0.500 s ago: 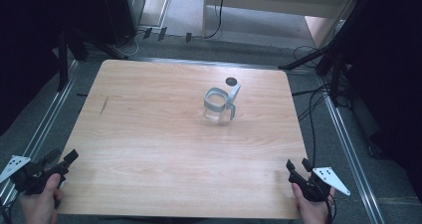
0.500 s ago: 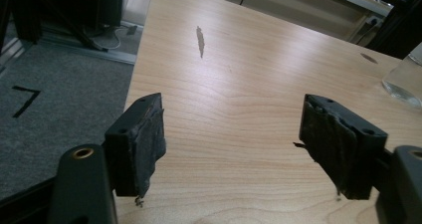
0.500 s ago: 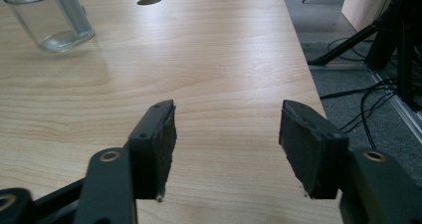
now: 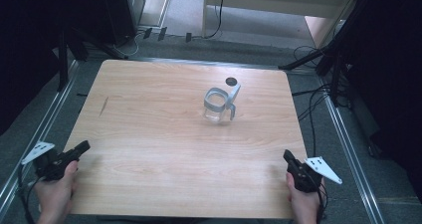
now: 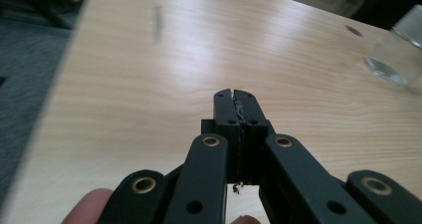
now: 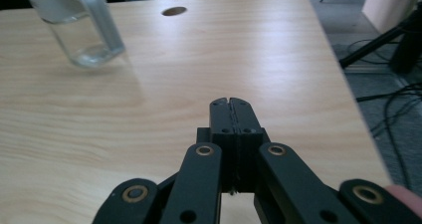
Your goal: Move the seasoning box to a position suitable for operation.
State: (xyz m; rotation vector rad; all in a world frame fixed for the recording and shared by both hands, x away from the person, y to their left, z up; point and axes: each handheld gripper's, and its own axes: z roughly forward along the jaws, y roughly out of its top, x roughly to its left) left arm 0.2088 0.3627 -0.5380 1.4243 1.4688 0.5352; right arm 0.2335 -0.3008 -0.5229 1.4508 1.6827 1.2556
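While the glass jar (image 4: pixel 218 104) stays put, both tongs remain pressed together, empty

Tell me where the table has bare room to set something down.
Nearly all of the table is bare: the whole left half, and the near strip between the left gripper and right gripper. The only crowding is right of centre toward the far edge, at the glass jar and the dark round spot behind it.

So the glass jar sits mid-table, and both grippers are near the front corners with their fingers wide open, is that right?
Not quite. The glass jar does sit mid-table and both grippers are near the front corners, but the fingers are shut, not open: the left gripper view shows the left gripper closed, and the right gripper view shows the right gripper closed.
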